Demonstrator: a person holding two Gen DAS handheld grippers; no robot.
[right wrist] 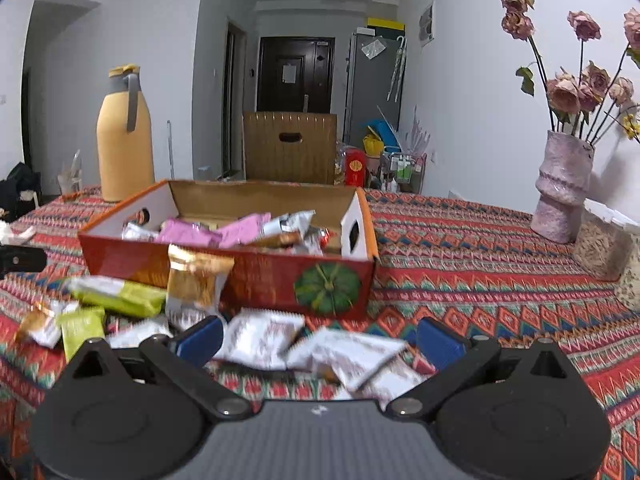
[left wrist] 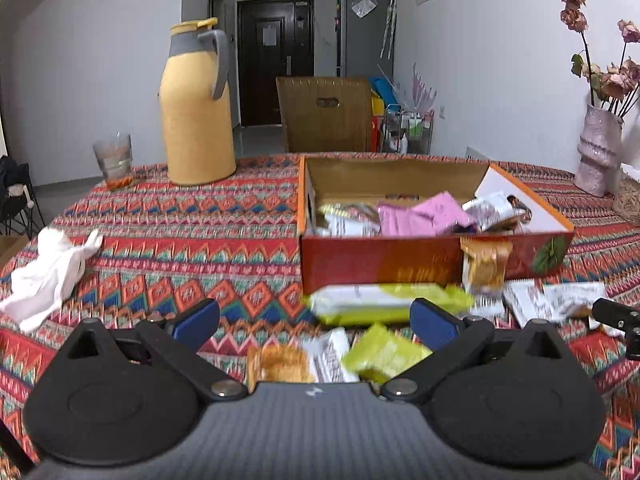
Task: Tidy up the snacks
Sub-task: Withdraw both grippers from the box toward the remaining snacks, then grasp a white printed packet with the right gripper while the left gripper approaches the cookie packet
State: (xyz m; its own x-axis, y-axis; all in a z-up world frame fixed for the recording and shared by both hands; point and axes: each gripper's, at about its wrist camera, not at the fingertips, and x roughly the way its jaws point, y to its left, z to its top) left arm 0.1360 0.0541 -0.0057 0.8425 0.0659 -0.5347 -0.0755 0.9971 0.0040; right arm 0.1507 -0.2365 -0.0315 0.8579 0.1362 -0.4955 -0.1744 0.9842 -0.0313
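Nearest, low in the left wrist view: left gripper, jaws spread wide, nothing between them, above a patterned tablecloth. Under it, bottom centre: an orange snack packet, a white packet and a small green packet, loose on the cloth.

Low in the right wrist view: right gripper, jaws likewise wide and empty, over a scatter of white packets.

Next out, centre of the left view: a long green-and-white packet lying just before the box; a gold packet standing against the box's front wall.

Middle distance: an open red cardboard box, pumpkin picture on its front, holding pink packets and other wrappers, blurred.

Left edge of the left view: a crumpled white cloth.

Farther, upper left: a glass and a yellow thermos jug.

Right edge: a pink vase of dried roses.

Beyond the table, centre: a wooden chair back, then a dark door.
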